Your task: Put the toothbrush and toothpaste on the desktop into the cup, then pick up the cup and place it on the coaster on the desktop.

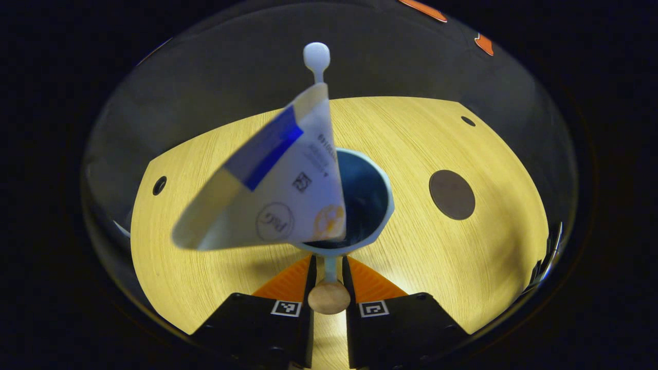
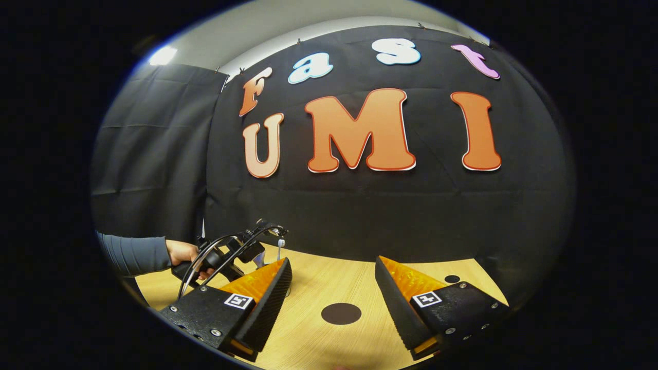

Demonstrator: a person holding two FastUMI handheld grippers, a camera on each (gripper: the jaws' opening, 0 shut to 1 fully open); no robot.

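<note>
left gripper view: toothbrush pinched above the cup.
the left gripper (image 1: 329, 280) clamps its fingers on the toothbrush (image 1: 329, 297) handle, the brush running over the cup (image 1: 378, 205) with its head (image 1: 316, 55) beyond; the toothpaste (image 1: 272, 180) tube leans out of the cup on the desktop (image 1: 462, 257), the dark round coaster (image 1: 452, 195) lying apart to its right. in the right gripper view the right gripper (image 2: 333, 288) hangs spread wide, grasping nothing, above the coaster (image 2: 341, 313); a hand (image 2: 182, 254) holds the other gripper farther left.

Toothpaste tube (image 1: 272, 180) is motion-blurred and hides most of the toothbrush (image 1: 316, 56) shaft plus the cup's (image 1: 383, 205) left rim. In the right gripper view, the left gripper (image 2: 234, 252) is small and partly behind a finger (image 2: 267, 288); poss. toothbrush tip above it.
</note>
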